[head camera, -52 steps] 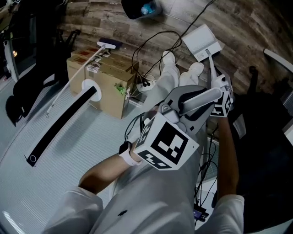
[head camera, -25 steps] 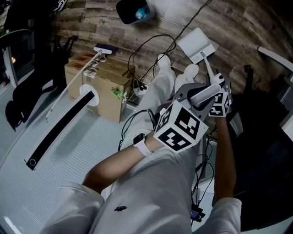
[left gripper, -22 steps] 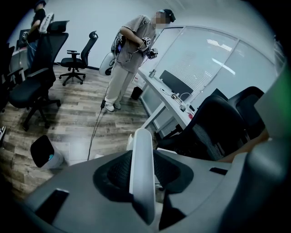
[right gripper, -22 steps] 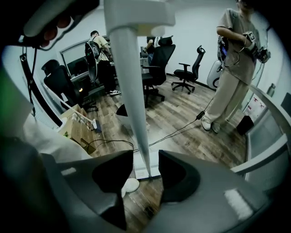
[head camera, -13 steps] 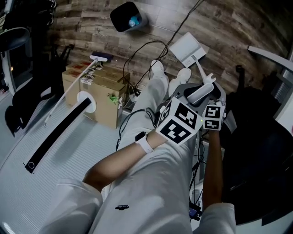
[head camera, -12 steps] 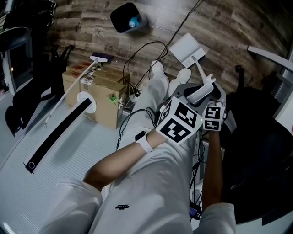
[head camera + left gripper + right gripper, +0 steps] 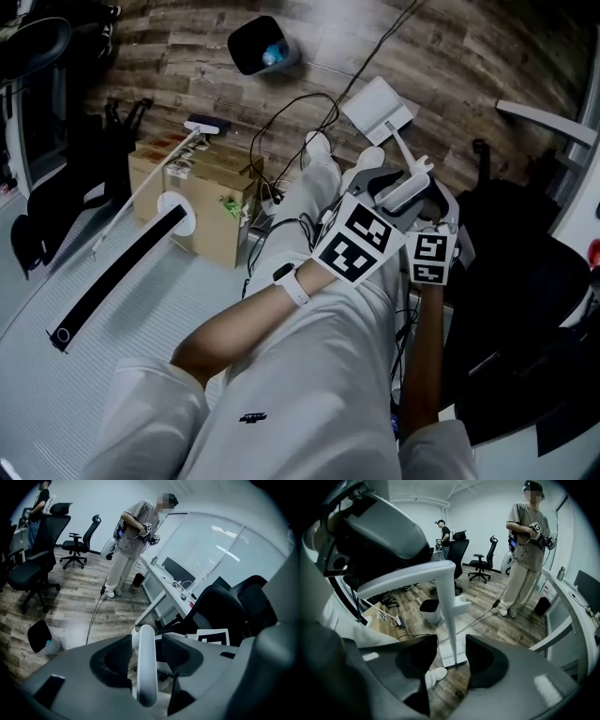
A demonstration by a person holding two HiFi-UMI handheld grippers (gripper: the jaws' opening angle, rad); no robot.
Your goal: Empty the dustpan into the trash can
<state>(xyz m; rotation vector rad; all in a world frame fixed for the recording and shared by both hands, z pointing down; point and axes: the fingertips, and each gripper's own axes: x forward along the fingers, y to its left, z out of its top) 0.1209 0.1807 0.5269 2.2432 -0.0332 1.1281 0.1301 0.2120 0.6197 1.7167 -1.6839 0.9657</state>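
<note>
White dustpan handle (image 7: 145,681) | between left gripper (image 7: 146,644) jaws | just opened, seemingly loose

Dim, cool indoor light throughout, with fisheye bending, dark vignetted edges and soft nearby blur.

Floor: dark wood-plank boards (image 7: 487,56). Walls: plain white (image 7: 478,513). Glazing: pale glass partition (image 7: 220,550), strip lights reflected in it. Furniture: long white desk (image 7: 161,581) beside the partition; black swivel chairs (image 7: 40,536) on the boards; cardboard box (image 7: 220,230) beside a pale ribbed surface (image 7: 94,347).
</note>
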